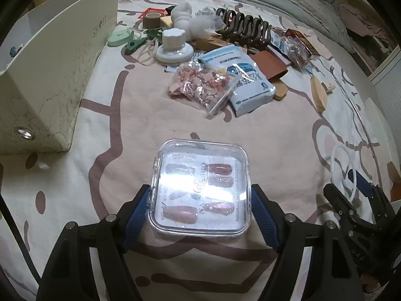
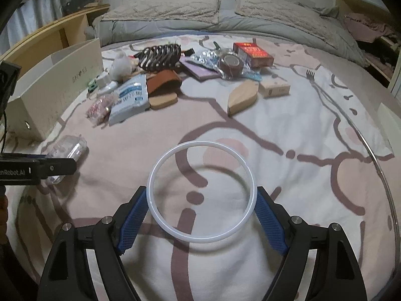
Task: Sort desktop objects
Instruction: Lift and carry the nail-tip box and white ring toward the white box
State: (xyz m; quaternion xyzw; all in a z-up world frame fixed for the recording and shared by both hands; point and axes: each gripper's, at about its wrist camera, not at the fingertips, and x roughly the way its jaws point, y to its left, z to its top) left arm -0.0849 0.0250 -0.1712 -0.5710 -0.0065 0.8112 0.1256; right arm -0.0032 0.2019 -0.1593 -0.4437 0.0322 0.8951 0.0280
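Left gripper (image 1: 200, 200) held clear press-on nail case (image 1: 200, 190) between its blue pads, above patterned bedsheet (image 1: 125, 125). Right gripper (image 2: 201, 200) clasped white ring (image 2: 201, 195), near cream box (image 1: 50, 75).

Glossy clear plastic case (image 1: 200, 190), smooth white plastic ring (image 2: 201, 192), matt printed cloth bedsheet (image 2: 288, 200).

left gripper (image 1: 200, 200): black angular arms, blue ribbed finger pads, round silver screws at pivots | right gripper (image 2: 201, 200): same black frame, blue mesh-textured pads, silver screws | white lettering on left gripper's side, seen from right wrist
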